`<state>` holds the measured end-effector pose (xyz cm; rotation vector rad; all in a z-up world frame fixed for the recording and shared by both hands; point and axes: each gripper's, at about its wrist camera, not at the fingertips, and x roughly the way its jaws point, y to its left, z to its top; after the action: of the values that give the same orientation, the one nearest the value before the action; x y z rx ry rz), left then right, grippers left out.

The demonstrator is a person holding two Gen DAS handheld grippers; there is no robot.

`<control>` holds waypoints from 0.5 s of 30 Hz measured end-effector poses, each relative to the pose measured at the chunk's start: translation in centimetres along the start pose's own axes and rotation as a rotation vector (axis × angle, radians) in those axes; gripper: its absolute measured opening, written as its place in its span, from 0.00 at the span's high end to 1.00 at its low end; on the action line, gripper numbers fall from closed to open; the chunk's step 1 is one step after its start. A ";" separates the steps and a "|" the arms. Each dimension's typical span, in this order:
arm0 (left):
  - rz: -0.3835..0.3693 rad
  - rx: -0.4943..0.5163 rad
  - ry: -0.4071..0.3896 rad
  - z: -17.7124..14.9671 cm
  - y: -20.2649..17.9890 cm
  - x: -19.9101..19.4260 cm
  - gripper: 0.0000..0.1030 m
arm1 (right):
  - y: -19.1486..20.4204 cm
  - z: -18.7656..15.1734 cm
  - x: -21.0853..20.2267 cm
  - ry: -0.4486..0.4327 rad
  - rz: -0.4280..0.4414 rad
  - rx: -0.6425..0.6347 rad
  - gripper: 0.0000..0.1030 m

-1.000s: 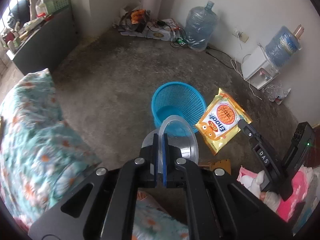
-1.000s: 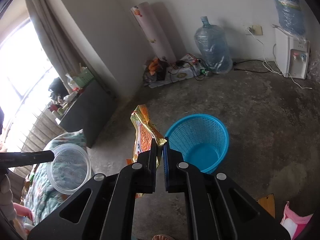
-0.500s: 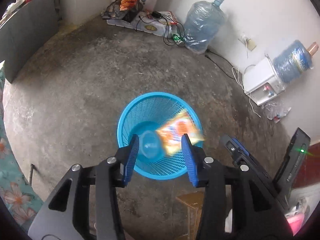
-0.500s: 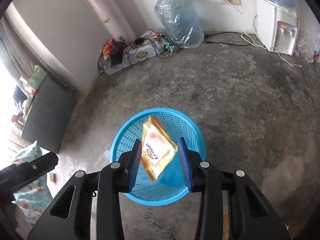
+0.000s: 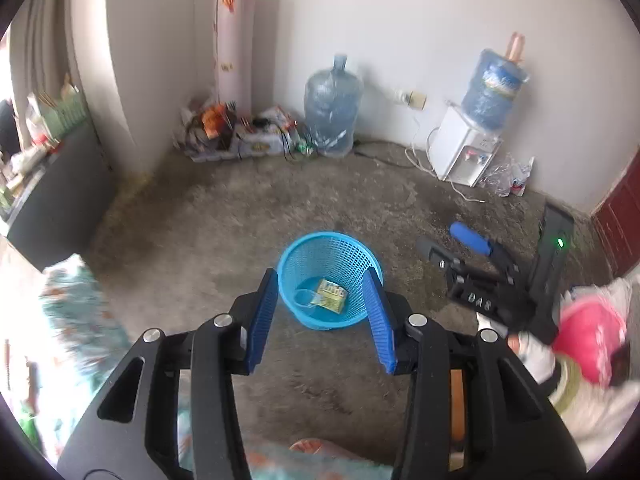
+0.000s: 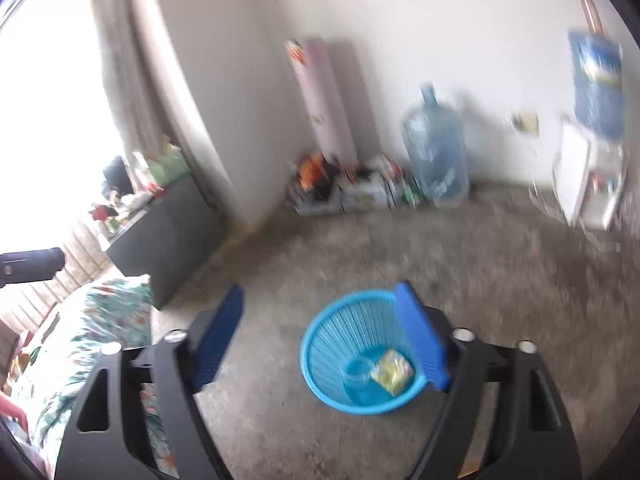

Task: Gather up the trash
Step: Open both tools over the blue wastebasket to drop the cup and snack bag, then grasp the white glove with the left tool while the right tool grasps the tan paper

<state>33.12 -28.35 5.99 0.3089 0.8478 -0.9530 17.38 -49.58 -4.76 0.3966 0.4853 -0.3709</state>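
A blue mesh basket (image 5: pixel 316 240) stands on the concrete floor. Inside it lie a yellow snack packet (image 5: pixel 331 295) and a clear plastic cup (image 5: pixel 305 298). My left gripper (image 5: pixel 322 276) hangs above and in front of the basket, open, with nothing between its blue pads. My right gripper (image 5: pixel 452 246) shows to the right of the basket. In the blurred right wrist view the basket (image 6: pixel 320 328) holds the packet (image 6: pixel 392 366) and cup (image 6: pixel 358 372). The right gripper (image 6: pixel 319 292) has its jaws opening wide, empty. A left gripper finger (image 6: pixel 32 266) pokes in at the left edge.
A large water bottle (image 5: pixel 332 114) and a white dispenser (image 5: pixel 466 152) stand by the far wall. Boxes and cables (image 5: pixel 240 132) fill the corner. Floral bedding (image 5: pixel 76 320) lies at the left beside a dark cabinet (image 5: pixel 56 200). A pink sleeve (image 5: pixel 588 340) is at the right.
Both grippers opened and let go over the basket; the cup and the snack packet dropped into it. Both grippers then rose and drew back, and the right jaws spread wider.
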 end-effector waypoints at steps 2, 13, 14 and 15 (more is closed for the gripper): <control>0.038 -0.011 -0.030 -1.9 0.7 -5.8 0.60 | 3.0 0.6 -3.3 -0.086 0.035 -0.067 0.06; 0.315 -0.470 -0.266 -23.6 6.3 -30.9 0.55 | 18.0 -2.3 -14.4 -0.057 0.432 -0.301 0.06; 0.316 -0.514 -0.293 -25.7 6.5 -32.1 0.55 | 19.1 -3.1 -14.9 -0.021 0.471 -0.311 0.06; 0.323 -0.558 -0.315 -28.0 6.5 -33.0 0.55 | 20.4 -4.0 -15.2 0.022 0.510 -0.324 0.06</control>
<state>14.70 10.90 11.81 -0.1811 0.7120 -0.4205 12.14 -26.54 5.42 0.1973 0.4385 0.2054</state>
